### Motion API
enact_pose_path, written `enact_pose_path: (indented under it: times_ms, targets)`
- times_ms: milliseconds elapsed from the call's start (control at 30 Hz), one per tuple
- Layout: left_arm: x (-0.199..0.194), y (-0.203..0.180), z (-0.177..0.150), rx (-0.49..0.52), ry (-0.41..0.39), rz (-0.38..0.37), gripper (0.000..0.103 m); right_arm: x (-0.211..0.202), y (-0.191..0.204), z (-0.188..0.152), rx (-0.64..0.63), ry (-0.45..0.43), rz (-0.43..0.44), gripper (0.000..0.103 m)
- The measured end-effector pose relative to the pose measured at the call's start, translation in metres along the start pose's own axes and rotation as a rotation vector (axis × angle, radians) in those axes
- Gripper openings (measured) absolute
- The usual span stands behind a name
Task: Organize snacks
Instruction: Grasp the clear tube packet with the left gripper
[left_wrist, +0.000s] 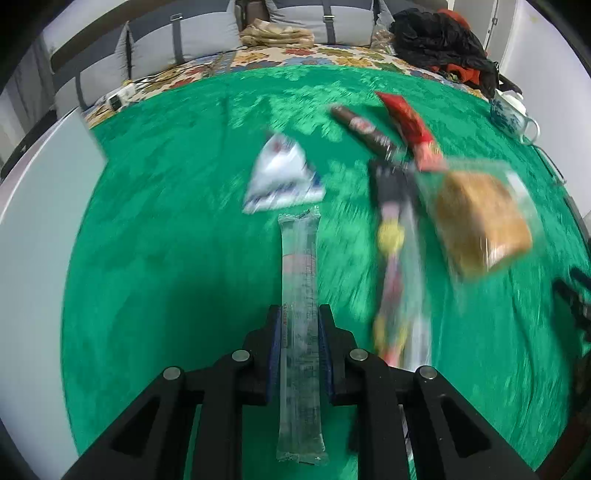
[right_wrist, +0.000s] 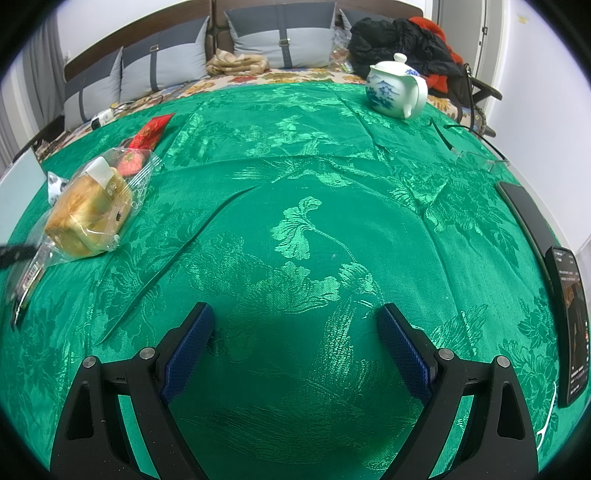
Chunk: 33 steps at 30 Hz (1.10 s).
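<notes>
My left gripper (left_wrist: 299, 312) is shut on a long clear snack stick packet (left_wrist: 299, 280) and holds it above the green cloth. Ahead lie a white and blue triangular packet (left_wrist: 282, 173), a dark brown bar (left_wrist: 364, 129), a red packet (left_wrist: 408, 127), a colourful long packet (left_wrist: 397, 266) and a wrapped cake (left_wrist: 480, 221); all are motion-blurred. My right gripper (right_wrist: 295, 317) is open and empty over bare green cloth. In the right wrist view the wrapped cake (right_wrist: 90, 214) and the red packet (right_wrist: 147, 136) lie at far left.
A white and blue teapot (right_wrist: 395, 86) stands at the back right. A phone (right_wrist: 570, 325) and a dark flat object (right_wrist: 524, 214) lie at the right edge, with clear glasses (right_wrist: 476, 157) nearby. A bed with pillows and dark clothes (right_wrist: 399, 40) lies behind the table.
</notes>
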<state>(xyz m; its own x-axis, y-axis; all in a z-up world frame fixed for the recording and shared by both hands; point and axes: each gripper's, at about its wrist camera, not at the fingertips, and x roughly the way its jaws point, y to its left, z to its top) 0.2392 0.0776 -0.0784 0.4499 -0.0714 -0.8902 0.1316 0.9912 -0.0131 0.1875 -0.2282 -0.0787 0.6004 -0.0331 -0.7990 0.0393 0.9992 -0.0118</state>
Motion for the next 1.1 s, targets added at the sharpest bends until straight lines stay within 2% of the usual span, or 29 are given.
enact_pose_path:
  times_ms: [167,267,333,367,433,467,633,1100]
  targets:
    - [-0.025,0.03,-0.045,-0.056,-0.016,0.059,0.018,0.0,0.0,0.0,0.0,0.0,0.0,0.093]
    - [-0.03,0.049,-0.057,-0.107,-0.033,0.076,0.019,0.0,0.0,0.0,0.0,0.0,0.0,0.093]
    - [-0.031,0.058,-0.061,-0.134,-0.063,0.069,0.023,0.0,0.0,0.0,0.0,0.0,0.0,0.093]
    - [-0.031,0.06,-0.062,-0.14,-0.075,0.07,0.029,0.0,0.0,0.0,0.0,0.0,0.001,0.093]
    - [-0.028,0.063,-0.064,-0.151,-0.091,0.076,0.075,0.0,0.0,0.0,0.0,0.0,0.001,0.093]
    - [-0.025,0.064,-0.065,-0.16,-0.092,0.098,0.081,0.0,0.0,0.0,0.0,0.0,0.001,0.093]
    - [-0.02,0.073,-0.072,-0.184,-0.148,0.119,0.101,0.0,0.0,0.0,0.0,0.0,0.001,0.093]
    - [-0.014,0.076,-0.069,-0.192,-0.148,0.12,0.103,0.0,0.0,0.0,0.0,-0.001,0.002,0.093]
